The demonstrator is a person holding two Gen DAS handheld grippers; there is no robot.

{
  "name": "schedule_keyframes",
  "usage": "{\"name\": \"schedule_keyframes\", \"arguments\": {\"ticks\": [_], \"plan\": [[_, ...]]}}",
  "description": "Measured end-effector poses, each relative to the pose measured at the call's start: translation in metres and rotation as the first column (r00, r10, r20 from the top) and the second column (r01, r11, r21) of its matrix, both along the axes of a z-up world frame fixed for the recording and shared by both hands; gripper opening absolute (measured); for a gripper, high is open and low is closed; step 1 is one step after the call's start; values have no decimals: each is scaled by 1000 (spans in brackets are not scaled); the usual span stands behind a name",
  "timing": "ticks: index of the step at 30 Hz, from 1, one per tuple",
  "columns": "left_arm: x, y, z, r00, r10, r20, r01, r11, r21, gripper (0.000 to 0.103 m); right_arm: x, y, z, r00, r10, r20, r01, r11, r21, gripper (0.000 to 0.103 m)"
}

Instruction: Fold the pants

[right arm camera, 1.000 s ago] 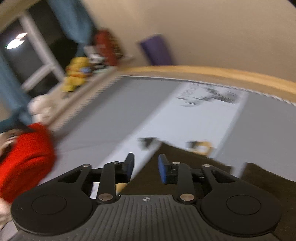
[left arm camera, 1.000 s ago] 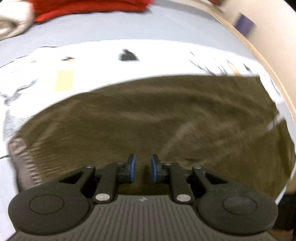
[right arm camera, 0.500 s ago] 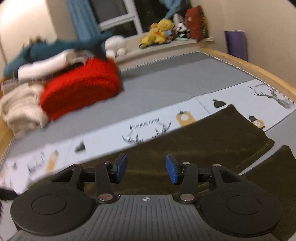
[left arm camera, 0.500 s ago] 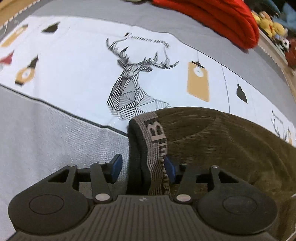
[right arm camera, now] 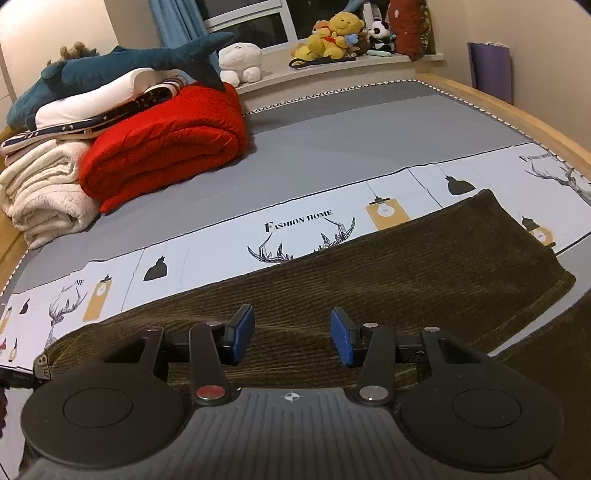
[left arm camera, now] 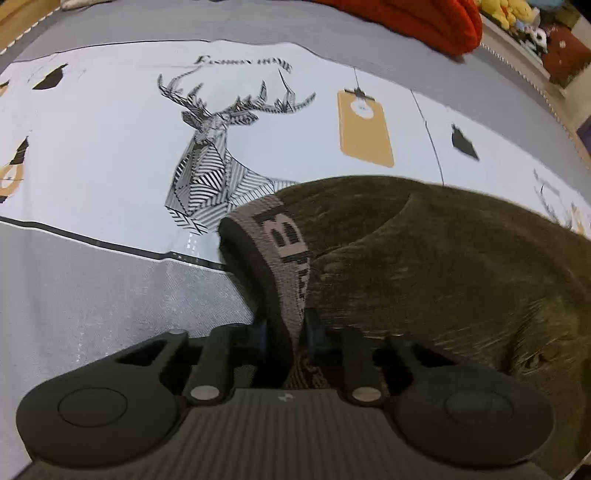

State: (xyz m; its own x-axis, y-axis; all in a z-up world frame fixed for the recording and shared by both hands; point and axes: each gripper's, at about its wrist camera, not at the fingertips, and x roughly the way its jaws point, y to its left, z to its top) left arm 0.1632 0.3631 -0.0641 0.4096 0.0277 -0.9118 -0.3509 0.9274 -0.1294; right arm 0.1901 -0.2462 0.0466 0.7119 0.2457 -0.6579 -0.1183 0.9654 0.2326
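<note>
1. Left wrist view: the left gripper [left arm camera: 284,330] has just been closing, and its jaws now pinch the grey lettered waistband [left arm camera: 284,254] of the dark olive corduroy pants [left arm camera: 443,273].
2. The waistband runs from the jaws away toward the far left, where its corner lies over the black border line of the printed sheet [left arm camera: 110,147].
3. The rest of the pants spreads out to the right of this gripper, flat on the bed.
4. A deer head print [left arm camera: 218,155] sits just beyond the waistband corner, with a yellow tag print [left arm camera: 364,129] to its right.
5. Right wrist view: the right gripper [right arm camera: 291,334] hangs over the pants [right arm camera: 369,288] with its blue pads well apart and nothing between them.
6. Whether its fingertips touch the cloth cannot be told.
7. The pants lie in a long band across the near part of the bed, from the waistband at the near left to the leg end at the right.
8. Far left on the grey bedding [right arm camera: 332,136] is a folded red blanket [right arm camera: 166,144], beside a cream blanket [right arm camera: 44,188], with a blue shark plush [right arm camera: 110,70] on top of the pile.
9. Stuffed toys [right arm camera: 332,33] line the window ledge at the far side.
</note>
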Motion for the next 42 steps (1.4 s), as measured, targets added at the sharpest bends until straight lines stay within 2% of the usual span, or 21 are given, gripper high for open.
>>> {"name": "schedule_keyframes", "arguments": {"ticks": [4,7,8,9,11,12,14,16,17,19,21,22,24,25,26,28,31,34,37,39,42], "plan": [[-11,5,13,999,-11,43,9,999,40,18,0,-1,-2,1000,-14,-12,14,1000,-3,48],[-14,8,15,999,10,33,-12,999,47,18,0,1,-3,1000,-12,-22,12,1000,2,48],[-14,8,17,999,20,33,-21,999,45,23,-1,1,-3,1000,-8,-19,8,1000,1,48],[-14,9,19,999,32,29,-33,998,58,33,-2,2,-2,1000,-4,-17,4,1000,-5,48],[-15,5,33,998,50,48,-56,989,139,37,-4,4,-3,1000,2,-16,-2,1000,-12,48],[-16,3,41,996,47,78,-59,987,152,37,-5,4,-3,1000,4,-18,-4,1000,-10,48],[-18,2,51,990,42,137,-53,995,81,36,-5,4,-4,1000,7,-22,-7,1000,-9,48],[-17,-3,49,987,-3,163,4,1000,-6,36,-6,6,-4,1000,14,-24,-14,1000,-11,48],[-15,-8,45,987,-37,158,42,999,-28,35,-6,7,-4,1000,16,-25,-17,1000,-13,48],[-9,-22,26,989,-115,97,120,991,-55,34,-6,9,-5,999,22,-29,-22,1000,-11,48],[-4,-34,-1,985,-167,-49,167,986,-22,29,-6,12,-5,999,30,-32,-31,999,-11,48],[-4,-38,-10,981,-170,-97,171,985,5,27,-6,13,-6,999,32,-33,-33,999,-12,48],[1,-35,-1,987,-135,-86,134,991,-22,29,-5,14,-6,999,35,-34,-35,999,-10,48],[2,-30,7,994,-97,-55,95,995,-42,31,-5,15,-5,999,35,-33,-35,999,-8,48],[3,-25,18,998,-60,-5,60,996,-63,38,-4,15,-5,999,34,-33,-34,999,-6,48],[6,-15,35,997,10,81,-2,995,-105,47,-4,16,-4,999,32,-36,-32,999,5,48],[13,-1,49,975,150,164,-124,980,-157,49,-4,20,-4,998,43,-42,-41,999,27,48],[28,3,47,953,238,187,-203,961,-188,49,-3,26,-4,997,57,-45,-55,997,46,48],[49,-5,40,961,214,173,-193,972,-132,50,-1,30,-5,996,70,-51,-67,996,60,48],[61,-10,34,970,177,166,-166,983,-77,64,1,32,-5,996,77,-54,-73,995,66,48],[75,-18,26,979,114,168,-117,993,10,75,5,32,-6,994,89,-61,-85,994,72,48]]}}
